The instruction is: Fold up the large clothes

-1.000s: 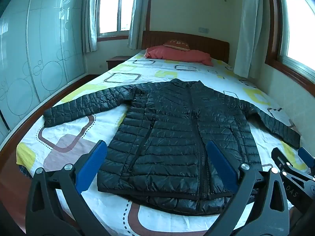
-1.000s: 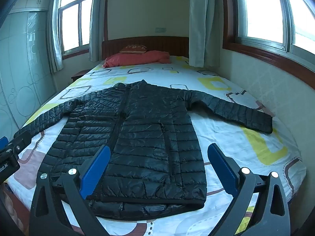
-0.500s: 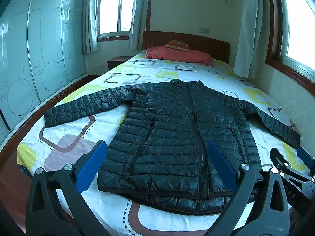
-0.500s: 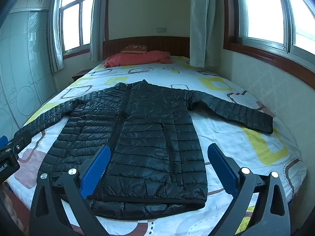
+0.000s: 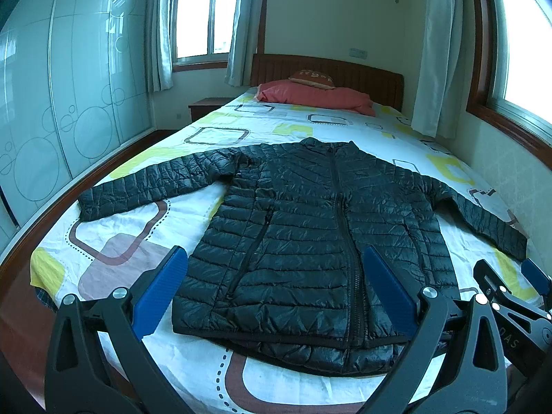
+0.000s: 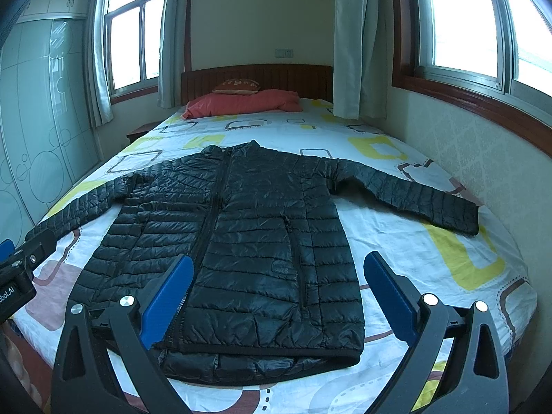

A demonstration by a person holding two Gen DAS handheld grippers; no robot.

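Observation:
A black quilted puffer jacket lies flat, front up and zipped, on the bed, both sleeves spread out sideways; it also shows in the right wrist view. My left gripper is open and empty, hovering above the jacket's hem near the foot of the bed. My right gripper is open and empty, also above the hem, to the right of the left one. The right gripper's body shows at the right edge of the left wrist view. The left gripper's body shows at the left edge of the right wrist view.
The bed has a white sheet with yellow and brown shapes. A red pillow lies by the wooden headboard. A wardrobe with glass doors stands left; a wall with windows runs along the right.
Both views have shifted very slightly; the jacket sits a touch lower and nearer in the frames. Both grippers stay open and the jacket has not moved.

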